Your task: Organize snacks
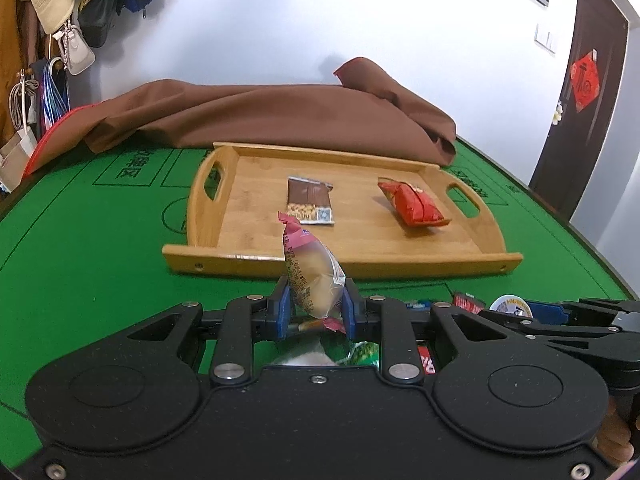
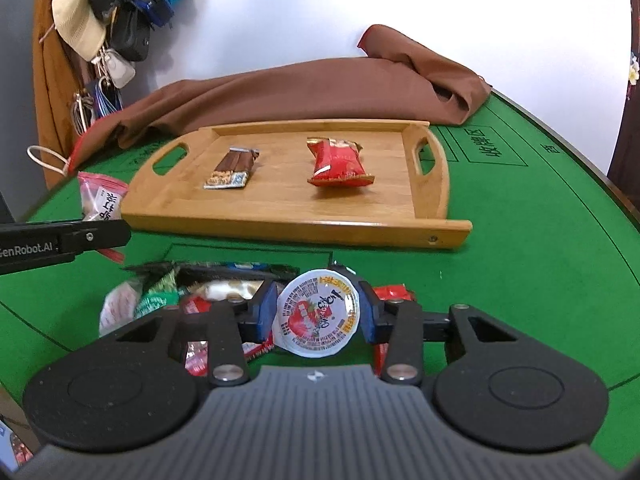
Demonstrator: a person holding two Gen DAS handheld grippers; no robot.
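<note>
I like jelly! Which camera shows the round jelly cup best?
The right wrist view: the jelly cup sits front and centre, its printed lid facing the camera, pinched by the right hand-held gripper. The left wrist view shows only a sliver of its lid behind black gripper parts.

Two snack packets lay on one wooden tray [image 1: 200, 260] well beyond the jaws: one brown bar [image 1: 309, 199] and one red packet [image 1: 414, 205]. One clear bun packet [image 1: 314, 276] sat between the left jaws, one jelly cup [image 2: 318, 314] between the right. Beneath the jaws lay one loose pile [image 2: 160, 300], perhaps five or six packets.
</note>
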